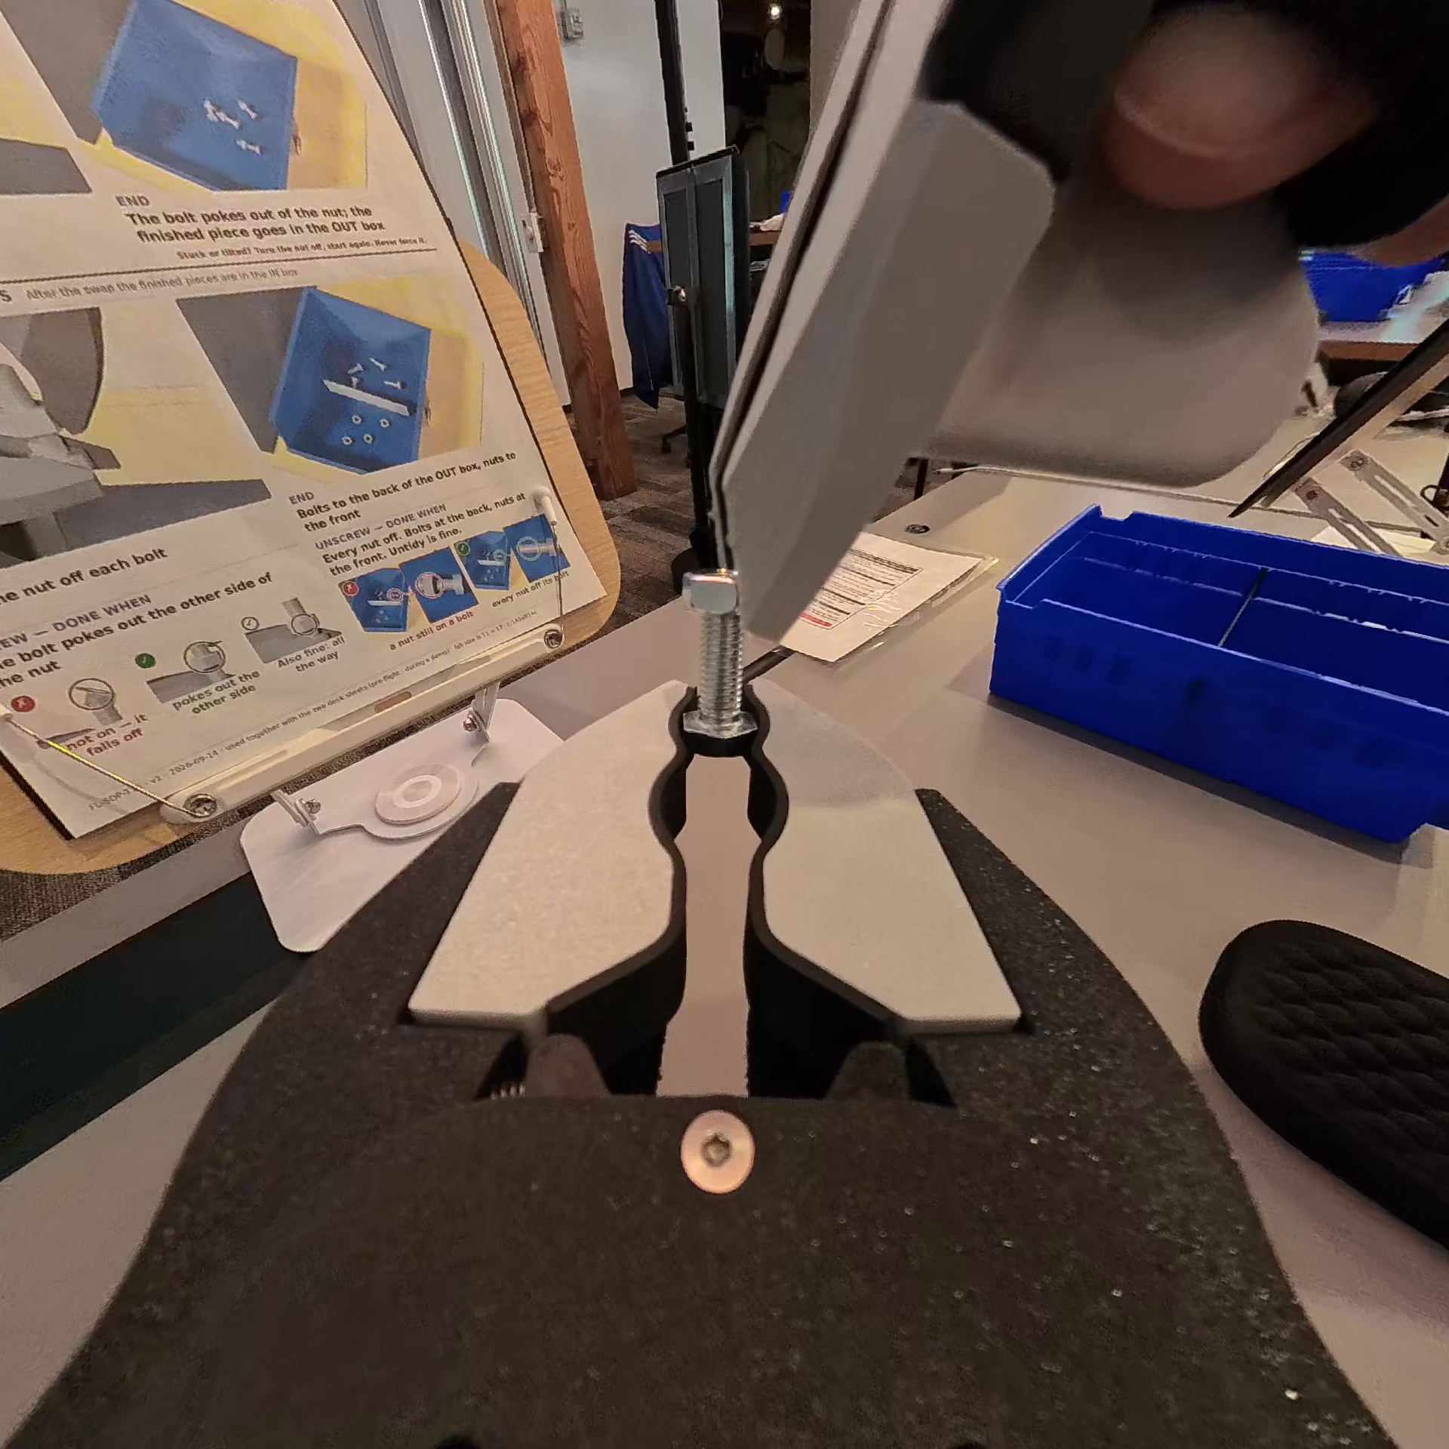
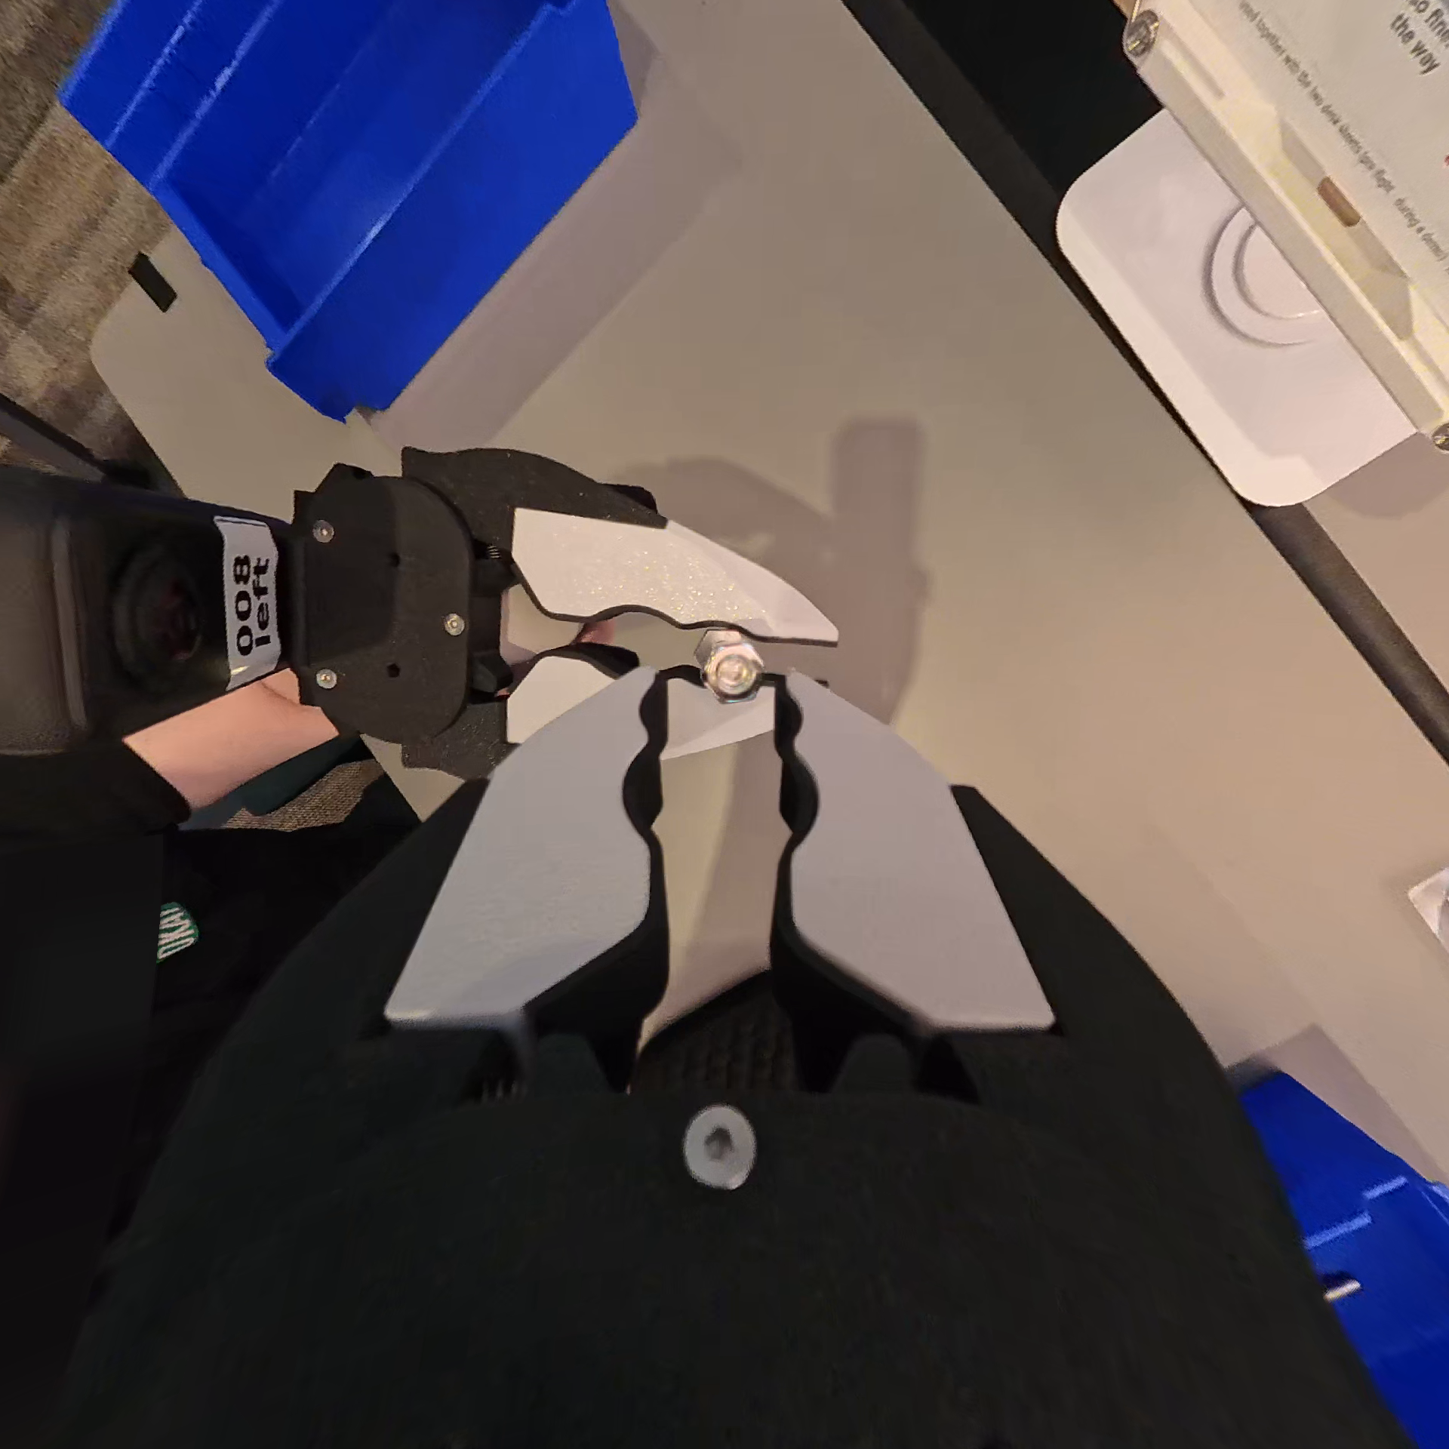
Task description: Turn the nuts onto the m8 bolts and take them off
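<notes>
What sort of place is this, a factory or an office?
Probably an office-like workroom set up for practice tasks: a pale desk holds a blue parts bin and a propped instruction sheet, with carpet and more desks behind.

The left tongs (image 1: 717,725) point forward and level, and their two grey fingers are closed tightly near the tips. The right tongs (image 2: 721,678) come down from above with the tips pointing downward, their fingers a little apart. A bare hand (image 2: 235,737) with a dark sleeve holds the left tongs from behind.
</notes>
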`<state>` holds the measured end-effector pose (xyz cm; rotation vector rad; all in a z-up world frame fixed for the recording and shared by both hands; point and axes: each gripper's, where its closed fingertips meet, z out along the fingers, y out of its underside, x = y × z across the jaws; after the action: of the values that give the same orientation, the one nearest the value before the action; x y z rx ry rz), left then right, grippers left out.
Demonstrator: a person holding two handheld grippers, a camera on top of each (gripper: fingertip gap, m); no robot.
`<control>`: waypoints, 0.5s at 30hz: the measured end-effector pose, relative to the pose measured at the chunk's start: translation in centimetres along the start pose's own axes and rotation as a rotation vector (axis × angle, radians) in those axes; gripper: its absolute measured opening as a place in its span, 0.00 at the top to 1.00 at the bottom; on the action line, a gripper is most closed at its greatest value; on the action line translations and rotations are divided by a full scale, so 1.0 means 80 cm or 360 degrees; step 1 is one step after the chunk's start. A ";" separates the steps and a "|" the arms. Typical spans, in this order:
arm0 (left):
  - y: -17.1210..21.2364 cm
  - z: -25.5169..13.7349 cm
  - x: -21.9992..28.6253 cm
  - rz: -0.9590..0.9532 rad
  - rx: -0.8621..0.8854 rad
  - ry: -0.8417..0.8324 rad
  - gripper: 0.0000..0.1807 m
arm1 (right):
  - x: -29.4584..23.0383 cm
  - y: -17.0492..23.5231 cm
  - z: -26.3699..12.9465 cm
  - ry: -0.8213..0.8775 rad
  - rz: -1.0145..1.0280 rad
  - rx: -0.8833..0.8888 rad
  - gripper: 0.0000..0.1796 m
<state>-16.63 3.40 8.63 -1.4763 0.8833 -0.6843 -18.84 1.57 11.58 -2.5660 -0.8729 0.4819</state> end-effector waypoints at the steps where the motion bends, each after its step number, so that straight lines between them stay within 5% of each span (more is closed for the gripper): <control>1: 0.000 0.000 0.000 0.0001 0.0000 0.0003 0.94 | 0.001 0.000 0.000 0.0018 -0.0005 -0.0007 0.86; 15: 0.000 -0.001 0.004 -0.0005 -0.0005 0.0044 0.94 | 0.002 0.001 0.002 0.0022 0.0008 -0.0052 0.91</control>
<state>-16.50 3.10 8.64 -1.4744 0.9035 -0.7076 -18.75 1.65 11.41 -2.5983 -0.8767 0.4550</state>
